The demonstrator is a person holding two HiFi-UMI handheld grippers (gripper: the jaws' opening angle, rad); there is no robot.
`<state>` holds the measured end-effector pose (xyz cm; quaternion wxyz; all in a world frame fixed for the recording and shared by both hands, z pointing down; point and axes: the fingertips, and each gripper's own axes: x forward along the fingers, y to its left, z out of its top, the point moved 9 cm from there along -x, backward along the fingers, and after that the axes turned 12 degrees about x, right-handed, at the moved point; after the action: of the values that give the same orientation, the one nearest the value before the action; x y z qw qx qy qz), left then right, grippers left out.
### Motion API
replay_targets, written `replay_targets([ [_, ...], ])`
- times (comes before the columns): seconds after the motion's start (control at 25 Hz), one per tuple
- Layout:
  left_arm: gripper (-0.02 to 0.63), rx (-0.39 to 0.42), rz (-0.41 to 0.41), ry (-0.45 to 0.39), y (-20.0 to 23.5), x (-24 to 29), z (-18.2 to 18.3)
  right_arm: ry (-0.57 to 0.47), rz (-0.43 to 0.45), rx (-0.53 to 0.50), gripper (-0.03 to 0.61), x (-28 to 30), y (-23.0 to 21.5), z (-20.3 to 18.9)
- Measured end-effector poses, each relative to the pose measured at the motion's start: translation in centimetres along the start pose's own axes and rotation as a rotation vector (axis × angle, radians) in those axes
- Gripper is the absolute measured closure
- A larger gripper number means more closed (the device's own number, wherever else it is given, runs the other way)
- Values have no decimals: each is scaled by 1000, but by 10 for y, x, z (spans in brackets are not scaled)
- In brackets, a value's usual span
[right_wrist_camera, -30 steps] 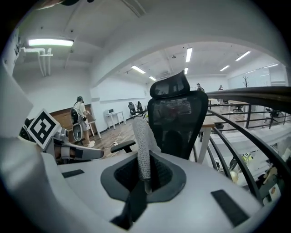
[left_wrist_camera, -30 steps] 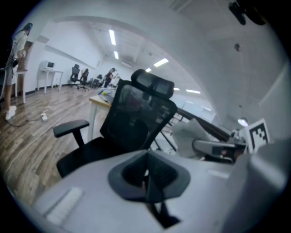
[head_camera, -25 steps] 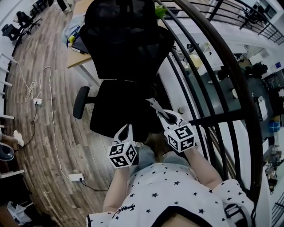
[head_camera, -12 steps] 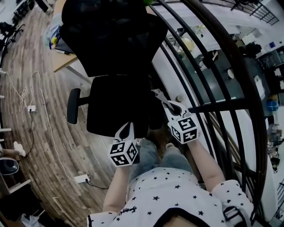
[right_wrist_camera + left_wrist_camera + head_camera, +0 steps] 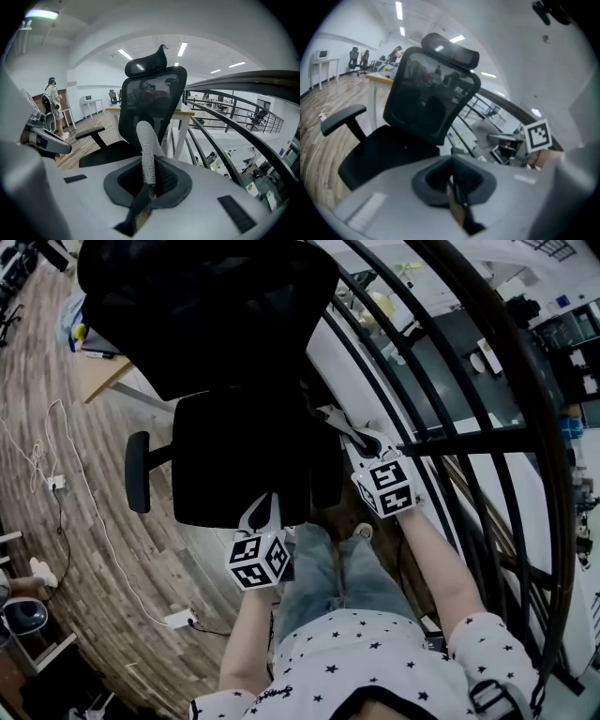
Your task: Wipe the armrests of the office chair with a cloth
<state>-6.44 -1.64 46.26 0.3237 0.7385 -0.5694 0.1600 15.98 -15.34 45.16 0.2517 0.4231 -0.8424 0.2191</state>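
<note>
Person stands at the front of the black office chair [image 5: 234,456], w/ a curved dark railing [image 5: 450,442] just to the right. Right tool [image 5: 328,416] is pinching a grey textured cloth [image 5: 147,150]; the cloth sticks up from betw. the jaws as a narrow rolled strip, seen against the chair's mesh backrest. This tool is held over the seat's right edge; can't tell if it touches the chair. Left tool [image 5: 267,504] has its jaws pressed together, nothing betw. them, and sits at the seat's front edge, near the person's legs. The chair's far armrest [image 5: 139,472] sticks out over the wood floor [image 5: 75,549], well apart from both tools. A tabletop [image 5: 112,109] stands behind the chair.
</note>
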Motion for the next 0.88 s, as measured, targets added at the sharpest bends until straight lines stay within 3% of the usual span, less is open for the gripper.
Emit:
replay_targets([
  [0.88,606,-39,11,79,17,24,-43,199,-41,-250,553,114,-24,-43],
])
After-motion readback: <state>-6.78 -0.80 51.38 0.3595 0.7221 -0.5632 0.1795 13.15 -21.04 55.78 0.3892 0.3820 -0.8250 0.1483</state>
